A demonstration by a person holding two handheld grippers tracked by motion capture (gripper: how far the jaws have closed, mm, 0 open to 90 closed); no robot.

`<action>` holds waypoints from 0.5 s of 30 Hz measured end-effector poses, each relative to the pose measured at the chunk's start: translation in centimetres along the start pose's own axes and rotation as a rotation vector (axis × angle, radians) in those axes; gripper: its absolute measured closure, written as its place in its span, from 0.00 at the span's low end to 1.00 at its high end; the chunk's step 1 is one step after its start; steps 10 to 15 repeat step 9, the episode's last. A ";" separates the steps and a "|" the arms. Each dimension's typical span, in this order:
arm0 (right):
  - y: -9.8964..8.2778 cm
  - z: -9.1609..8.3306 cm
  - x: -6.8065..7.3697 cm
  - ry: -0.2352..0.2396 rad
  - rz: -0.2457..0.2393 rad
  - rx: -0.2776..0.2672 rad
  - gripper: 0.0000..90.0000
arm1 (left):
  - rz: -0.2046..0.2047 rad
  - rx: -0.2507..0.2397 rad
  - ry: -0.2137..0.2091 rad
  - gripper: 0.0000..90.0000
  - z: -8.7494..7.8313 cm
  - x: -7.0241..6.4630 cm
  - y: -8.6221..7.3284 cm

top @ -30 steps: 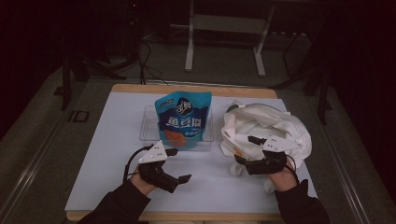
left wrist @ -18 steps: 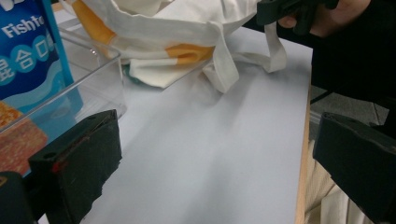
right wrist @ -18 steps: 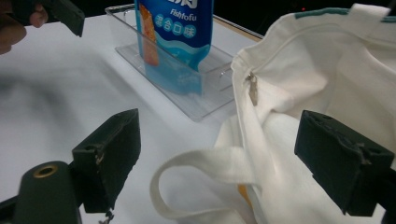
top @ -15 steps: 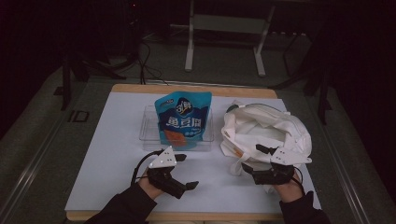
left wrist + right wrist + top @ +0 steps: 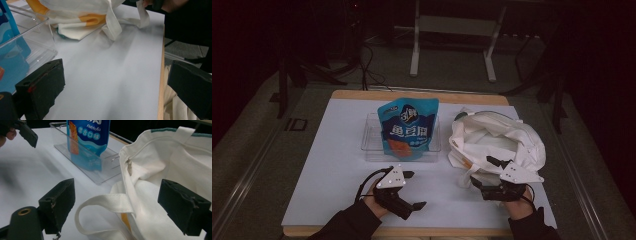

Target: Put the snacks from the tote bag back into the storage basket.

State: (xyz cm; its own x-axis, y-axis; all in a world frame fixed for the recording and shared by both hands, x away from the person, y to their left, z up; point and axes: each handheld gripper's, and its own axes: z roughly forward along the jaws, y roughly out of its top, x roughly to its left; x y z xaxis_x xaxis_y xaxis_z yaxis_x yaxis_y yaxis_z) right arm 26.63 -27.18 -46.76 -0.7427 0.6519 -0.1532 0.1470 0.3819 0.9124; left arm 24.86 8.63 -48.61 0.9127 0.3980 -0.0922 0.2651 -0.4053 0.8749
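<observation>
Blue pouch (image 5: 87,137) labelled "Fishtofu", upright in clear tray (image 5: 100,170), beside tote (image 5: 175,170).

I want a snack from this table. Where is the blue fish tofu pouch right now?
In the high view the blue fish tofu snack pouch stands in the clear plastic tray at the table's middle, just left of the white cloth tote bag.

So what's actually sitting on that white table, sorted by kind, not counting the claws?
Blue snack pouches, printed foil, standing upright: 1
Clear rectangular plastic trays, holding the pouch: 1
White cloth tote bags, crumpled, with a loop handle: 1
Total: 3
</observation>
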 end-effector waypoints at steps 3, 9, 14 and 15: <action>-0.1 0.1 -0.1 -0.002 0.000 0.003 0.16 | -0.006 -0.002 0.006 0.02 -0.1 0.2 -0.2; -0.2 0.1 -0.3 -0.006 0.009 -0.001 0.16 | -0.013 -0.009 0.017 0.02 -0.3 0.4 -0.4; -0.2 0.1 -0.3 -0.006 0.009 -0.001 0.16 | -0.013 -0.009 0.017 0.02 -0.3 0.4 -0.4; -0.2 0.1 -0.3 -0.006 0.009 -0.001 0.16 | -0.013 -0.009 0.017 0.02 -0.3 0.4 -0.4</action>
